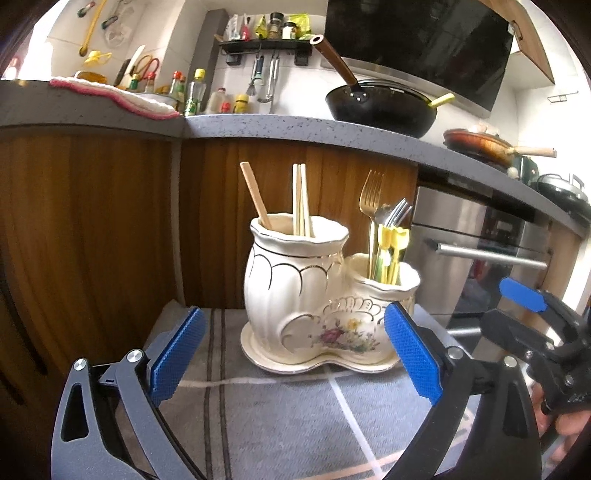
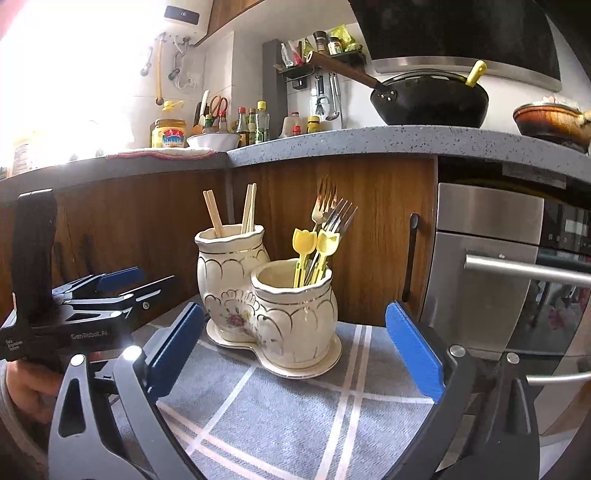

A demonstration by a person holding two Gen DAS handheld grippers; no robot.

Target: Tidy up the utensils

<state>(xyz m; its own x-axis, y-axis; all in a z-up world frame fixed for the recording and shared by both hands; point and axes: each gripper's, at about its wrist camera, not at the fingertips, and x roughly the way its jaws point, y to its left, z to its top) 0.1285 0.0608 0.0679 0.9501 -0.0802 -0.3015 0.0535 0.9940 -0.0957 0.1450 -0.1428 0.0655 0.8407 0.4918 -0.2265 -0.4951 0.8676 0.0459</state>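
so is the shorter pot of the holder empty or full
Not empty: the shorter pot holds forks and yellow picks standing upright.

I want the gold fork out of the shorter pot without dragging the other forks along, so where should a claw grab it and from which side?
Grip the gold fork on its neck just below the tines, which rise above the steel forks and yellow picks. Come from above with the open right claw, pads on its flat faces, then lift straight up out of the shorter pot.

claw body [image 2: 88, 334]: "GenRobot.AI" | wall display [image 2: 183, 14]: "16" (faint) | holder lettering: unreadable
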